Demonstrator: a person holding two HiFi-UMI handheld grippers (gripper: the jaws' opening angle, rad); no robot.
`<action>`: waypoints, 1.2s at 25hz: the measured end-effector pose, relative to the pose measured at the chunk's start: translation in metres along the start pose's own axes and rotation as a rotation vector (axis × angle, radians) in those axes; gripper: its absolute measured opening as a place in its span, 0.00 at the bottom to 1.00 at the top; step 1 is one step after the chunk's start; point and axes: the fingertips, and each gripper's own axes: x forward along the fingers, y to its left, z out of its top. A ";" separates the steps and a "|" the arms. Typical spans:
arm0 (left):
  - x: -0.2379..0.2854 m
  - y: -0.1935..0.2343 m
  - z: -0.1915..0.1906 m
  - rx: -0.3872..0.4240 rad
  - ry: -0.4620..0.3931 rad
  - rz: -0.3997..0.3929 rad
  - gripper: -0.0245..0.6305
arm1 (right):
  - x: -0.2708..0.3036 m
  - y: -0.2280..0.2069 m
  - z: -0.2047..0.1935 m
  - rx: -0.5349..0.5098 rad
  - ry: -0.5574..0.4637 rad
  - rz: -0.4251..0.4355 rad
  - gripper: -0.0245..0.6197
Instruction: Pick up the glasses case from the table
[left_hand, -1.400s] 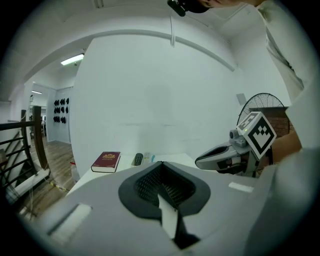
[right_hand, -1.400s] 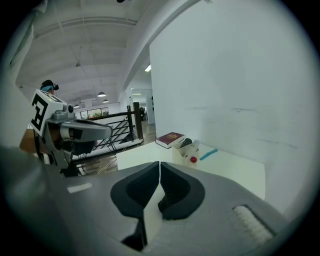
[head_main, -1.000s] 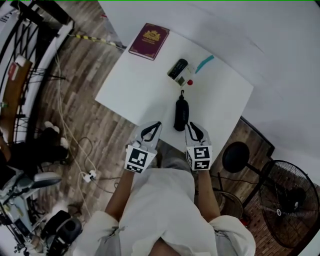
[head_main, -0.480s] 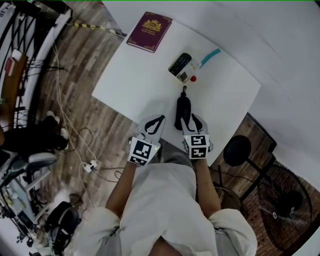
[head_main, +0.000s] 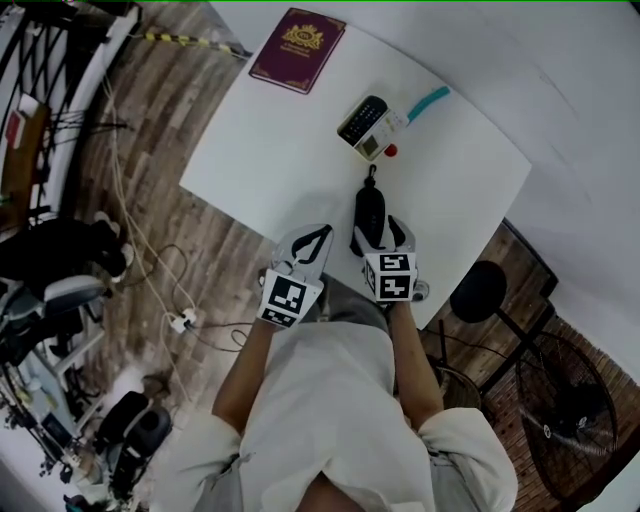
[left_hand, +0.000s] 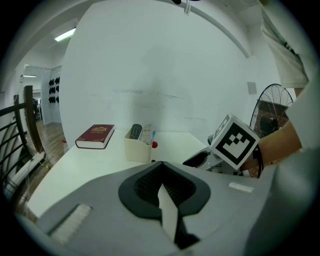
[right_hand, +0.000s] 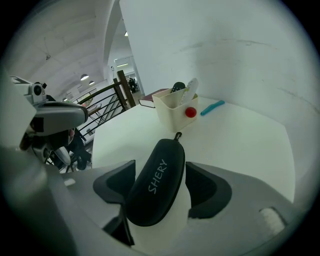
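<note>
White square desk (head_main: 270, 150). Maroon hardcover book (head_main: 297, 36) sits at its far-left corner. Cream organiser box (head_main: 365, 125) holding remotes is mid-far. Black zipped glasses case (head_main: 369, 208) lies flat on the desk, between that box and the near edge. Right gripper (head_main: 381, 238): jaws spread, just been opening, case's near end between them, pads not pressing. Left gripper (head_main: 306, 248): jaws pressed together, empty, left of the case.

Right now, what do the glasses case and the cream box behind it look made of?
Glasses case: matte black, probably fabric or faux leather over a hard shell; smooth rounded form, printed lettering, zip pull at the far end. Cream box: likely plastic; thin, even walls, plain dull surface.
</note>
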 end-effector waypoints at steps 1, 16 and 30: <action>0.000 0.000 0.000 -0.002 0.002 0.000 0.07 | 0.002 0.000 -0.001 0.004 0.009 0.001 0.53; -0.004 0.004 -0.011 -0.018 0.016 0.024 0.07 | 0.033 0.005 -0.017 0.103 0.098 0.036 0.60; -0.022 0.002 -0.015 -0.009 -0.007 0.024 0.07 | 0.031 0.008 -0.013 0.142 0.063 0.026 0.51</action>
